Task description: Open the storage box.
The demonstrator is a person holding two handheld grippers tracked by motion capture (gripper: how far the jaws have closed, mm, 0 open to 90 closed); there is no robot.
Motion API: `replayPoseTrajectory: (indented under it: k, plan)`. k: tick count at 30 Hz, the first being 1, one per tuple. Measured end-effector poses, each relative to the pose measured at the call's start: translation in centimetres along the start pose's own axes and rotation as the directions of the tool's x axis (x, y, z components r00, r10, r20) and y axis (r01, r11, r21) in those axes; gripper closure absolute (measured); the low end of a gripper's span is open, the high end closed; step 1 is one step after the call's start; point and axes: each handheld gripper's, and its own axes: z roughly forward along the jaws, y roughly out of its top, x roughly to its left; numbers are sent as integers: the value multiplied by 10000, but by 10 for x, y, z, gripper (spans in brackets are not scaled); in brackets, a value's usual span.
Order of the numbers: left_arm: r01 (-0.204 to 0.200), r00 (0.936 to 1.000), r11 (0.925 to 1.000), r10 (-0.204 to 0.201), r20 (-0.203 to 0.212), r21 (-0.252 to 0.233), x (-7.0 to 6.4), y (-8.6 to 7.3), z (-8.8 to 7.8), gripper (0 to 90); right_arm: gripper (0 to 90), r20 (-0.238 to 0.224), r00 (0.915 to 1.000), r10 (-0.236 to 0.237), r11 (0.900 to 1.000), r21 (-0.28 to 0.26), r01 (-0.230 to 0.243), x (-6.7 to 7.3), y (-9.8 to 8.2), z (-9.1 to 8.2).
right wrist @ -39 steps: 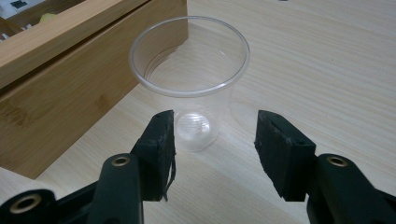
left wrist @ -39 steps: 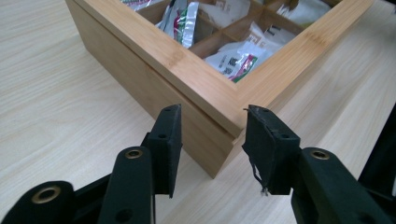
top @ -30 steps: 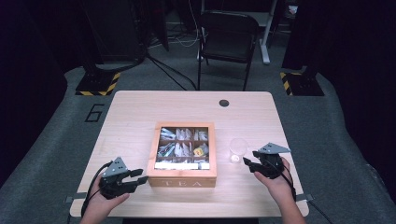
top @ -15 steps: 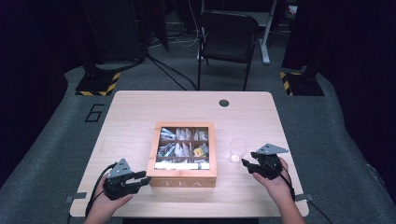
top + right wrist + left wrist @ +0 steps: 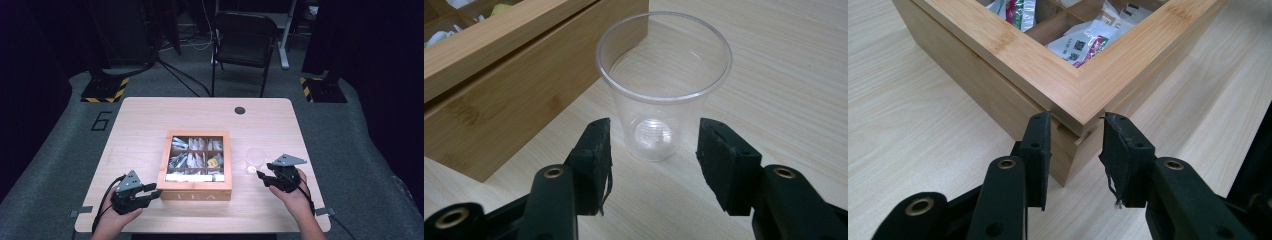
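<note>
We note the left gripper (image 5: 1075, 137) at the near left corner of the wooden tea box (image 5: 1048, 70), its 2 jaws set one on each side of that corner. The corner of the lid frame sits between the jaw tips, and the jaws have just been closing on it; in the left gripper view the pads appear to touch the wood on both sides, so we record the left gripper as clenched on the box corner. In the high view the same gripper (image 5: 152, 192) lies just left of the box front (image 5: 197, 195), low over the tabletop (image 5: 145, 130).

Past the left jaws we see tea packets (image 5: 1080, 42) in the compartments just behind the lid frame.

The right gripper (image 5: 654, 145) is released: its 2 jaws stand apart, with a clear plastic cup (image 5: 664, 85) upright just ahead of them. The cup base lies between the jaw tips, with a visible gap on each side, so neither pad touches it. To the left of this gripper, just beside the cup, runs the side wall of the box. In the high view the right gripper (image 5: 262, 176) sits just right of the cup (image 5: 254, 159).
</note>
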Motion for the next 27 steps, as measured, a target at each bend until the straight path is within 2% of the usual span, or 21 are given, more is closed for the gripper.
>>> replayPoseTrajectory:
  k: [5, 9, 14, 15, 18, 27]
  plan:
    - [184, 9998, 9994, -183, 36, -290, 0, 0, -2, 642, 473, -30, 10000, 5, 10000, -12, -5, 1, 0, 0]
    - [195, 9998, 9993, -192, 86, -308, 1, 0, -1, 640, 472, -52, 10000, 57, 10000, -17, -57, 3, 1, 0]
    - [85, 10000, 10000, -85, 24, -41, 1, -2, 2, 637, 471, -101, 9999, -77, 10000, -4, 77, 3, 1, 0]
    - [138, 9998, 9999, -138, 140, 45, 1, -2, 3, 640, 471, -141, 9999, -72, 10000, -20, 71, 3, 1, 1]
    - [2, 9999, 10000, -1, -115, 37, -1, -1, 6, 651, 470, -185, 9998, -119, 9999, -16, 119, 4, 1, 1]
    - [-21, 9999, 10000, 22, -110, 48, -2, 0, 6, 650, 469, -331, 9992, -215, 9998, 4, 216, 8, 3, 2]
